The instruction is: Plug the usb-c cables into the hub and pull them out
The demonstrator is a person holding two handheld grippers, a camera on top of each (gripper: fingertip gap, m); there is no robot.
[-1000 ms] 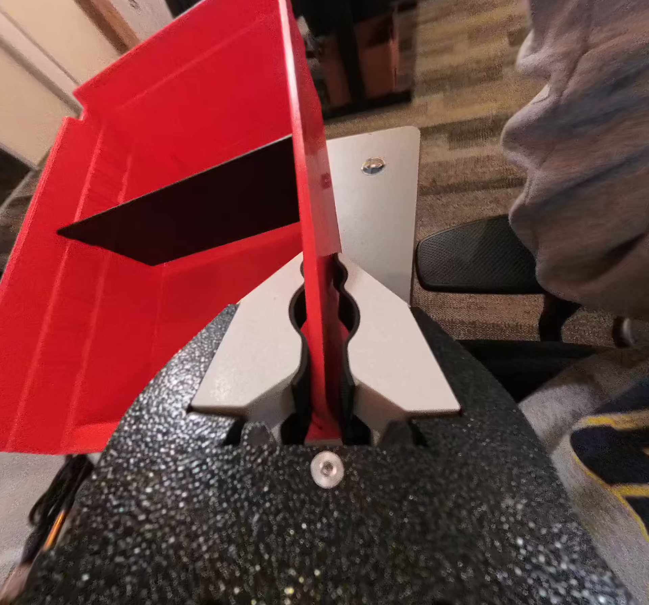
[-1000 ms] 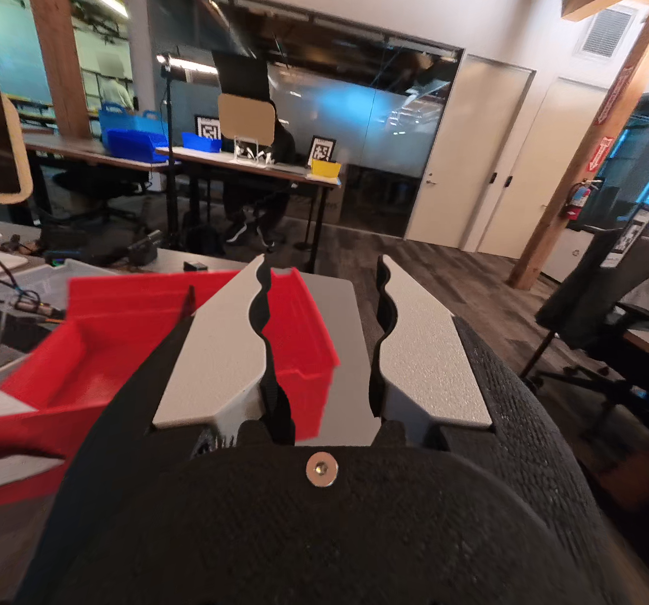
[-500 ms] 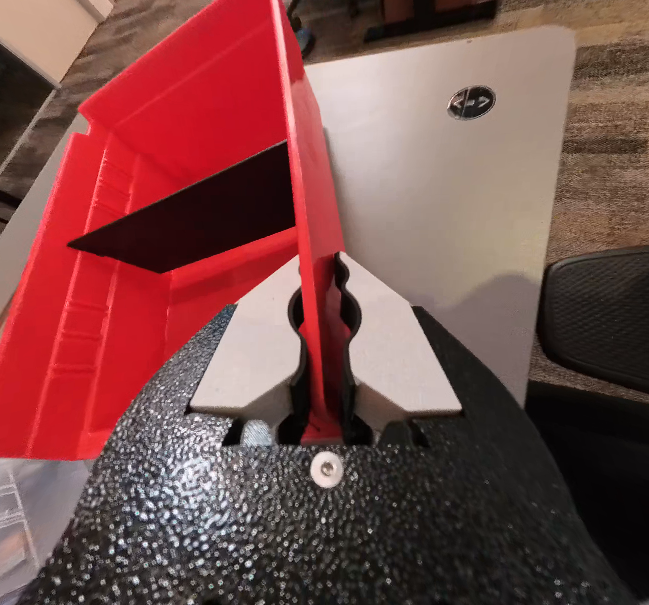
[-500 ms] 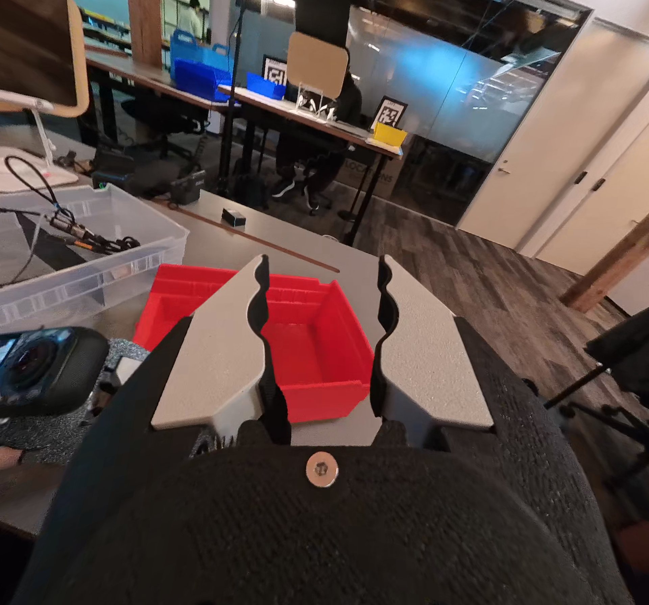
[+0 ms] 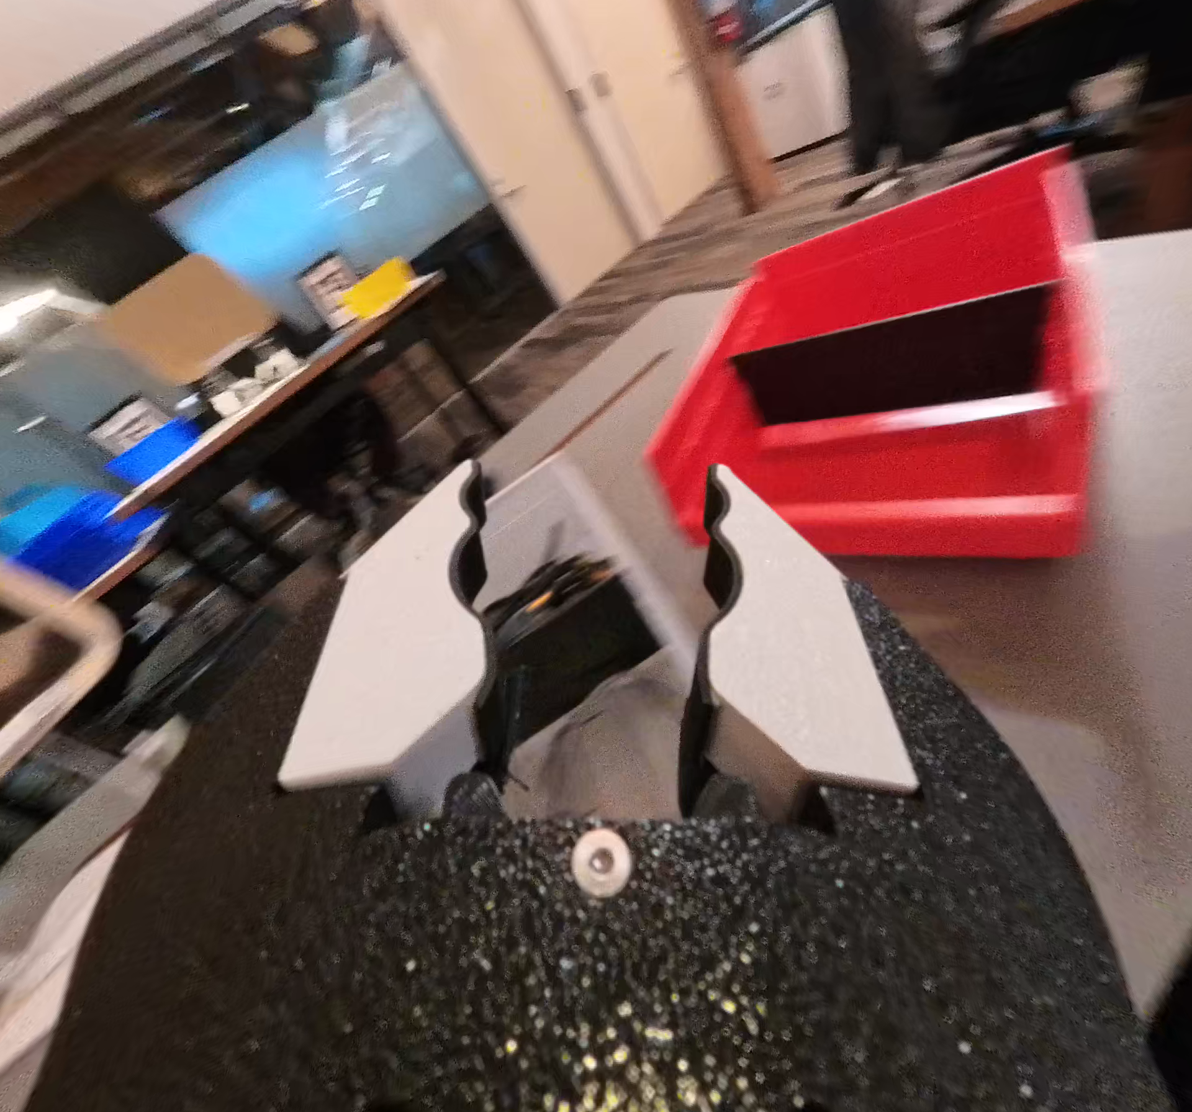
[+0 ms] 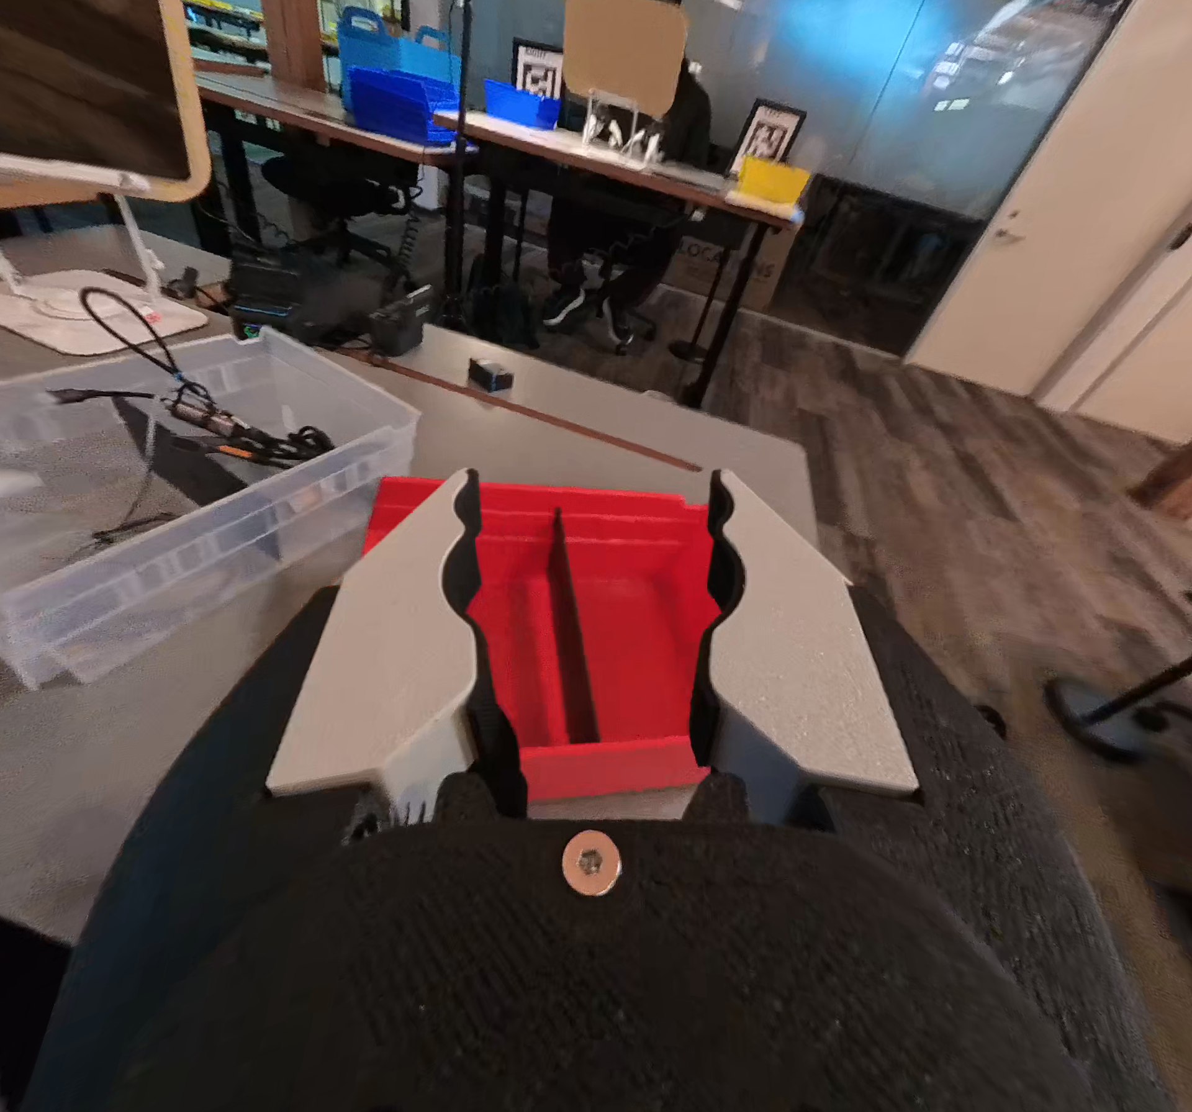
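Cables (image 6: 258, 439) lie in the clear tub (image 6: 213, 533); left tongs (image 5: 593, 481) and right tongs (image 6: 590, 487) gape empty.

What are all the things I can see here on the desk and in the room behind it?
red bin: one, red with a black divider, on the grey table, empty.
clear tub: one, see-through, left of the red bin, holding black cables.
small black block: one, near the table's far edge.
tablet on stand: one, pale frame, far left.
blue bins: several, on the far desks.
yellow bin: one, far desk's right end.
seated person: one, behind that desk.
left tongs: grey fingers, open, empty.
right tongs: grey fingers, open, above the red bin.
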